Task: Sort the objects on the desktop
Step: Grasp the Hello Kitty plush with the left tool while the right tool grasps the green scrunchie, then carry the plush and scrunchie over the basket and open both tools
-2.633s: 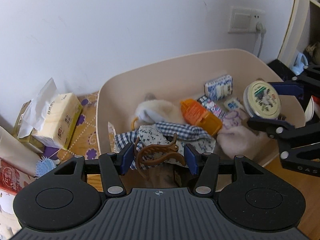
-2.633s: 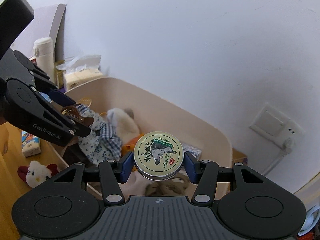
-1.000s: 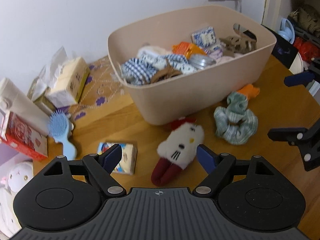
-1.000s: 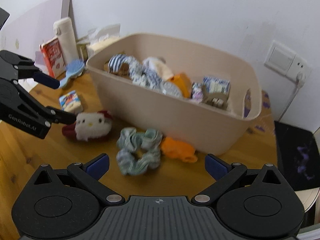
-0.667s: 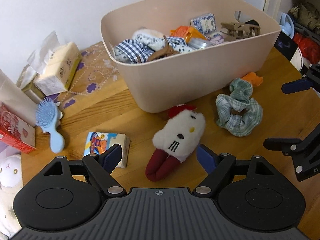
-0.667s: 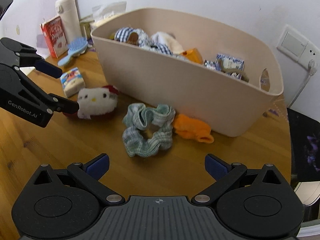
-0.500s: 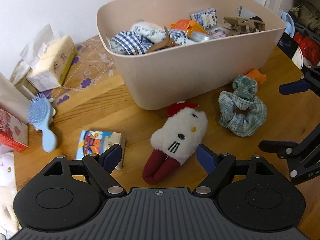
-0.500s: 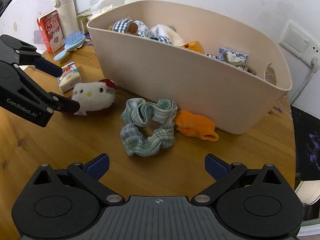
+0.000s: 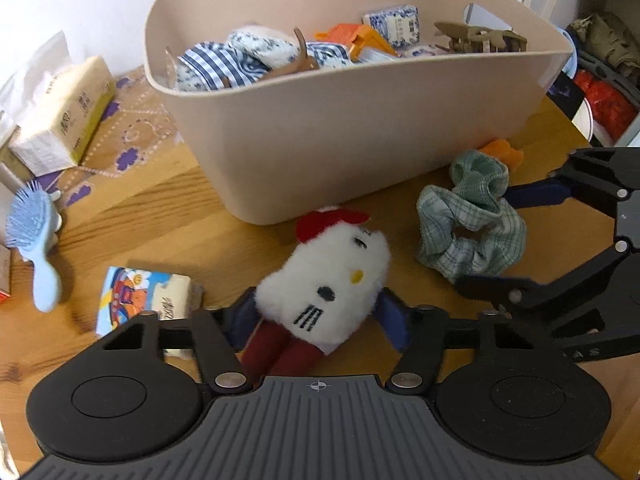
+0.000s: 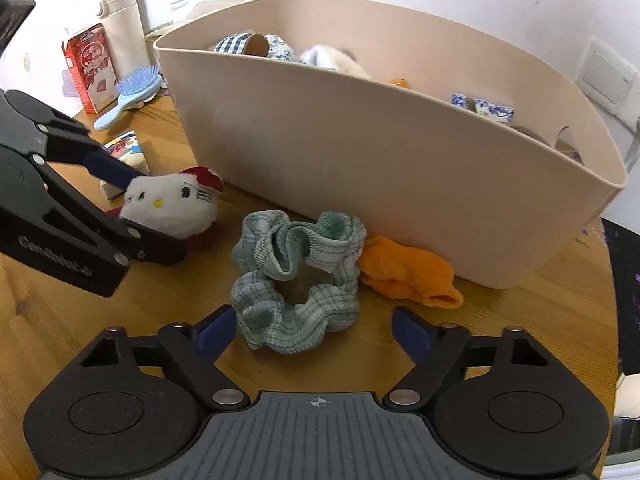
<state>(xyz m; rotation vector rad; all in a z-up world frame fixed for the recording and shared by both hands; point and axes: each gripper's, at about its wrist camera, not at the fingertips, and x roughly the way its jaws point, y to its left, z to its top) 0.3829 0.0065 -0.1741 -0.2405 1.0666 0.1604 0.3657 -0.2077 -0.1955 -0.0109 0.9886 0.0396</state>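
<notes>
left gripper [image 9: 316, 316] jaws wide, either side of cat plush [image 9: 324, 284] on table [image 9: 168, 208], front of bin [image 9: 360, 120]; right gripper [image 10: 316, 330] wide, w/ scrunchie [image 10: 298, 280] btwn its tips

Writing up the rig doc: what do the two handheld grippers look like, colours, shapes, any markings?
Both match: the left gripper and right gripper are matte black plastic with a ribbed grey centre plate, round discs either side, silver pivot rivets, angular linkage arms and blue fingertip pads. White embossed lettering runs along the side, partly blurred. No cables or sleeves show.
</notes>
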